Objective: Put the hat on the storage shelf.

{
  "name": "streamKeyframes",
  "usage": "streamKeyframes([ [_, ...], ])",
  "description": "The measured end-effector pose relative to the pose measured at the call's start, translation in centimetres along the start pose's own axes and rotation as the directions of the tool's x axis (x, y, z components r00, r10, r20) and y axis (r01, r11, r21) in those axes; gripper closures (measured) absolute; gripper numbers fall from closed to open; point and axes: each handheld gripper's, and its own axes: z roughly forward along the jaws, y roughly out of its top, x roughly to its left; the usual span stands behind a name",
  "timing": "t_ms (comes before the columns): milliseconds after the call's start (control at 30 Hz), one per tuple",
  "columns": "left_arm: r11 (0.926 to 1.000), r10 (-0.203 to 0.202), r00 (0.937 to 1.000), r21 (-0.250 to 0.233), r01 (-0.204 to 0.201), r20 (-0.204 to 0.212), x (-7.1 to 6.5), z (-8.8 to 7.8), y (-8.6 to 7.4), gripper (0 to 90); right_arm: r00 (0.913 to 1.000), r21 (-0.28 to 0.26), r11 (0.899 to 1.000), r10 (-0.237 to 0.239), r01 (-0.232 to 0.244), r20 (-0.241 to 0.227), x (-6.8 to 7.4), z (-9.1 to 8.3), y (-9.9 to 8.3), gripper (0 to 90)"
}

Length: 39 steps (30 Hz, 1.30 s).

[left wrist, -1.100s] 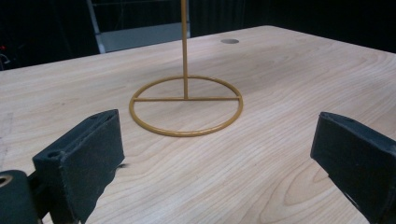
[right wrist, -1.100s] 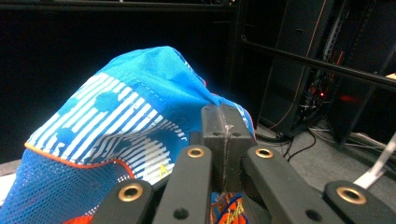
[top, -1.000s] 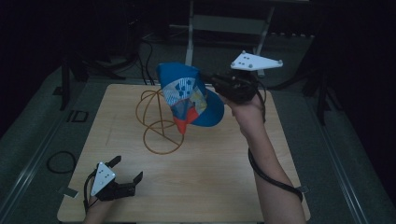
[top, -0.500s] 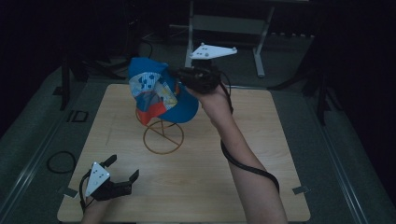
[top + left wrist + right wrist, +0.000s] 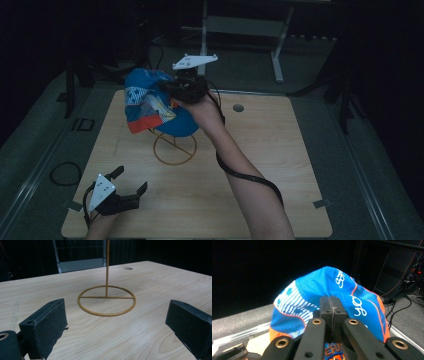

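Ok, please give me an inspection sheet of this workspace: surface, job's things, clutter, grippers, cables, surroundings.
Surface: wooden table, one round hole near the far edge.
Job's things: blue cap held above the gold wire stand; stand upright on its ring base.
Clutter: nothing seen on the table.
Grippers: right gripper shut on the cap's fabric; left gripper open, holding nothing, near the front left corner.
Cables: black cable trails along the right forearm.
Surroundings: dark floor, a cable loop at left, metal frame behind.
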Motion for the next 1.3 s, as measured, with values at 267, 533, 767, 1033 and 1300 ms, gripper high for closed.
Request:
streamKeyframes([
  [267, 1.0000, -0.004, 1.0000, 0.003, 0.004, 0.003, 0.0, 0.0, 0.0, 4.1, 1.0000, 0.042, 0.999, 0.006, -0.007, 0.007, -0.2, 0.9, -1.4, 90.0],
  [533, 1.0000, -0.001, 0.9999, 0.009, 0.001, 0.011, -0.1, 0.1, -0.1, 4.2, 0.9996, 0.060, 0.998, 0.012, -0.014, 0.026, -0.7, 0.4, -2.5, 90.0],
  [767, 0.9999, -0.006, 0.9999, 0.014, 0.006, 0.014, -0.2, 0.1, -0.1, 4.2, 0.9990, 0.066, 0.997, 0.040, -0.041, 0.017, -1.3, -0.8, -4.2, 90.0],
  [1033, 0.9998, -0.003, 0.9998, 0.020, 0.003, 0.021, -0.3, 0.3, -0.2, 4.2, 0.9982, 0.069, 0.996, 0.059, -0.059, 0.009, -1.4, -1.3, -6.0, 90.0],
  [1300, 0.9998, -0.009, 0.9996, 0.020, 0.009, 0.026, -0.3, 0.3, -0.3, 4.2, 0.9982, 0.070, 0.996, 0.058, -0.059, 0.017, -1.3, -1.4, -6.8, 89.8],
])
